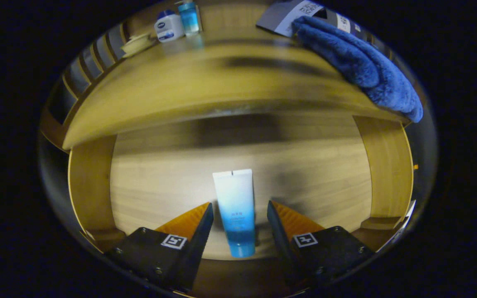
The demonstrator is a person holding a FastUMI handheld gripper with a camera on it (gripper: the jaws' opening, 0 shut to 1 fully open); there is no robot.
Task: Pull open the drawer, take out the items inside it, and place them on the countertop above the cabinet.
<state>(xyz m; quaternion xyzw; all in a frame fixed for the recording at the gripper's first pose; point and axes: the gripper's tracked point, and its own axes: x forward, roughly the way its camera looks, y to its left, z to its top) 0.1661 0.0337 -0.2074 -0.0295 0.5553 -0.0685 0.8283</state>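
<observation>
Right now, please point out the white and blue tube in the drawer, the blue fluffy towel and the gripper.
white and blue tube [235,207]: gripper view, mid-body.
blue fluffy towel [360,68]: gripper view, middle fold.
gripper [240,211]: gripper view, between its open fingertips.

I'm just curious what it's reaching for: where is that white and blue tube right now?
In the gripper view, the tube lies on the wooden floor of the open drawer, between the open gripper's two fingers, below the countertop edge.
</observation>
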